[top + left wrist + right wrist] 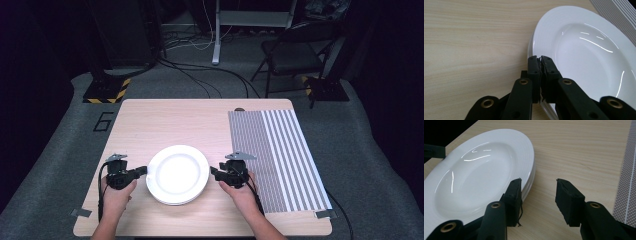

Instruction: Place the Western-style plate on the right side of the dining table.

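plate stack [584, 50] cropped at the right and bottom of the left gripper view, count of plates can't really be made out, striped mat [627, 170] chopped by the right gripper view's edge

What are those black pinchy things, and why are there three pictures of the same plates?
A person sits at a wooden table with a pinching tool in each hand. One camera looks down from above; one more rides on each tool. The left gripper is pinched shut on the rim of the top plate in a stack of white plates. The right gripper waits open beside the stack, one jaw near the rim, nothing between its jaws. A striped mat lies on the table's right side.
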The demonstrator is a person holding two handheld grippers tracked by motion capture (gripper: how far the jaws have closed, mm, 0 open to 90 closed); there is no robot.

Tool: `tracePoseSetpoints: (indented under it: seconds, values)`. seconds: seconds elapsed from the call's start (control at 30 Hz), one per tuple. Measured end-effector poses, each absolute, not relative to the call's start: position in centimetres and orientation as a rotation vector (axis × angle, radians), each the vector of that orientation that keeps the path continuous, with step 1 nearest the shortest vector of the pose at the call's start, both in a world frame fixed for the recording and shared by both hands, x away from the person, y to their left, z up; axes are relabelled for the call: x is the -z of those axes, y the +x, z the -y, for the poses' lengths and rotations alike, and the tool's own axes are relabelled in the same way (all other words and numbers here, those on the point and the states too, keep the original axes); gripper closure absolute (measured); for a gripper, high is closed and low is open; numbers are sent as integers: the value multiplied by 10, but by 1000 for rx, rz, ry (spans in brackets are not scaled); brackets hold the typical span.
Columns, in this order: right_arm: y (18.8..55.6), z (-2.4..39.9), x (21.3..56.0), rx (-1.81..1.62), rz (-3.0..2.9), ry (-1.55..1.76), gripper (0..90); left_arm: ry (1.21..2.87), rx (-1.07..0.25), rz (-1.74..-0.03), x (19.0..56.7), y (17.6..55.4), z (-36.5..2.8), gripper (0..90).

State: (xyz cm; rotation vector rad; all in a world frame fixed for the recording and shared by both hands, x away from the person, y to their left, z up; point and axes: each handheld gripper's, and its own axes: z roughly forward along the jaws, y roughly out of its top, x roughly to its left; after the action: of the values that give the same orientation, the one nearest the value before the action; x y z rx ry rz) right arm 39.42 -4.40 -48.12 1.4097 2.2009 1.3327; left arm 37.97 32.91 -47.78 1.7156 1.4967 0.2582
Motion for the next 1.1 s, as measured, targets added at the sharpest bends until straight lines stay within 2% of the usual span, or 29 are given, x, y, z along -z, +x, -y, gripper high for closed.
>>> tracePoseSetpoints:
  seconds: [0.67, 1.1]
  values:
    - [388, 17, 490, -1359, -2317, 1406, 516, 1692, -242, -1497, 480, 378, -330, 870]
    - [386, 19, 483, -1403, -2281, 1480, 530, 1689, -214, -1507, 482, 379, -328, 864]
